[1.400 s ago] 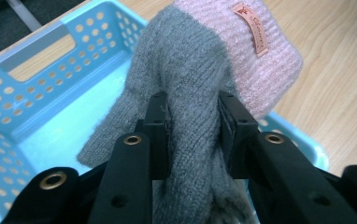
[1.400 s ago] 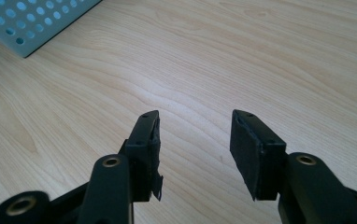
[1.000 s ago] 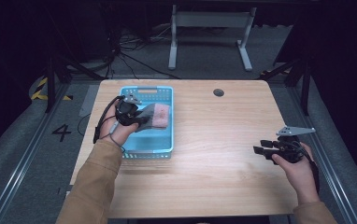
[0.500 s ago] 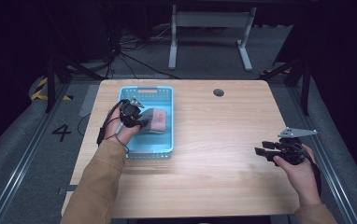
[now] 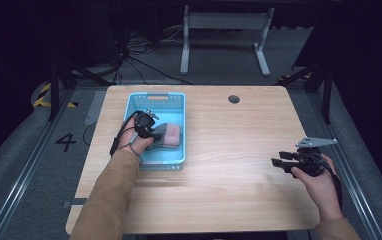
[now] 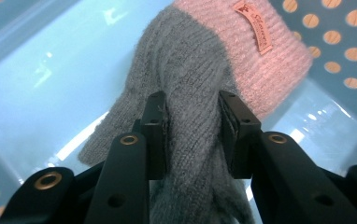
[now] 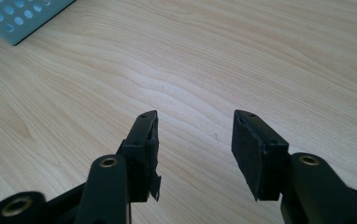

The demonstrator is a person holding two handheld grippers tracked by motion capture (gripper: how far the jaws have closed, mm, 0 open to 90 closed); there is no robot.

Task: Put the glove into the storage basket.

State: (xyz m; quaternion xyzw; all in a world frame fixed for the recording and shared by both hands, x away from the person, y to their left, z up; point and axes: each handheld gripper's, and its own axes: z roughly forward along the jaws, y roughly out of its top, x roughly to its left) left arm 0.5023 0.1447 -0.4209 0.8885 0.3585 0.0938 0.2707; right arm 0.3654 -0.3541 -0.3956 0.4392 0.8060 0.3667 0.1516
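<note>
one grey-pink mitten [image 6: 200, 93] between left jaws

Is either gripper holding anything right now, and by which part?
The left gripper pinches the knitted mitten by its grey body, below the pink cuff, inside the blue basket. The right gripper is open, holding nothing.

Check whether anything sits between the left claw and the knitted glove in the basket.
Nothing visible does. The left claw has its jaws closed on the grey part of the grey and pink knitted glove, inside the light blue perforated plastic basket.
</note>
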